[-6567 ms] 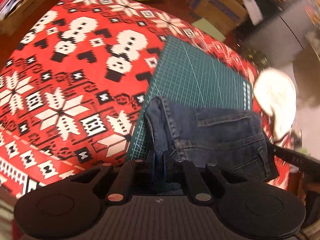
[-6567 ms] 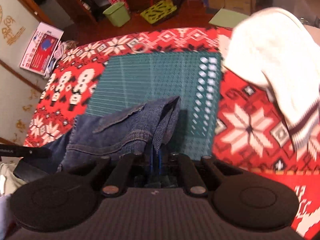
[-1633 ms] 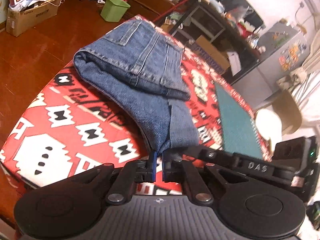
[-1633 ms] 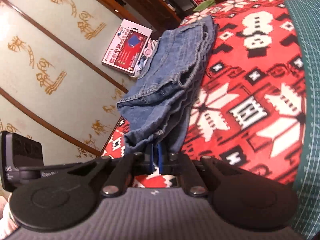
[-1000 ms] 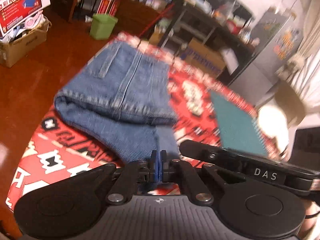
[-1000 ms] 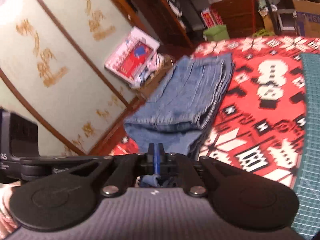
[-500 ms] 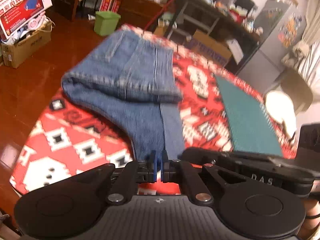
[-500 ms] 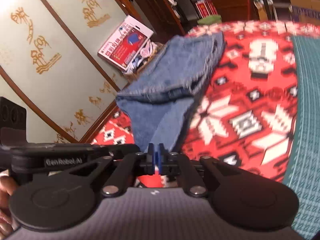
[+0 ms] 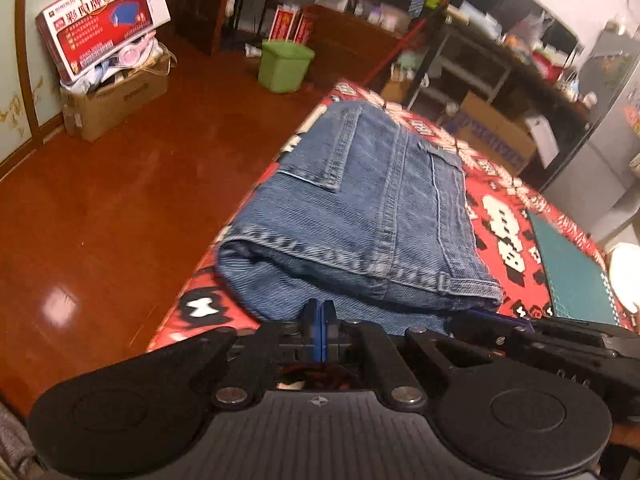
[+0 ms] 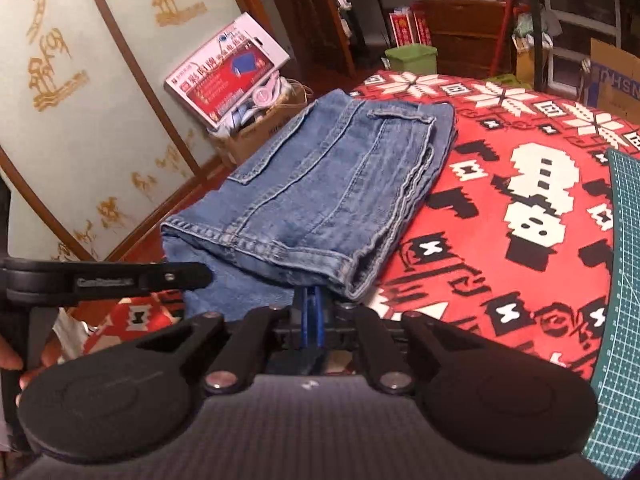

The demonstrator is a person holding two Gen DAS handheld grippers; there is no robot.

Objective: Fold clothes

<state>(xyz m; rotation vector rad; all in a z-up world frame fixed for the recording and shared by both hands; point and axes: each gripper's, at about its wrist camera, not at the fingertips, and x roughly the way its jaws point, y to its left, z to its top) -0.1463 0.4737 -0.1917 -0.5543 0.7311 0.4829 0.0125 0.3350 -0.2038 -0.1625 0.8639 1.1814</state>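
Folded blue denim jeans point(image 9: 360, 216) fill centre frame on red patterned cloth point(image 10: 500, 208); left gripper point(image 9: 319, 322) and right gripper point(image 10: 310, 312) both have their jaws closed together, nothing visibly held.

Both the left gripper point(image 9: 319, 312) and the right gripper point(image 10: 311, 300) are built of black plastic, with blue pads and silver screws.

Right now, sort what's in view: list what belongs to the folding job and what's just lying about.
Part of the job:
- folded jeans
- left gripper, shut at the jeans' near edge
- right gripper, shut at the same edge
- red patterned cloth under the jeans

Lying about:
- green cutting mat
- green bin
- cardboard box on the floor
- red-and-white carton
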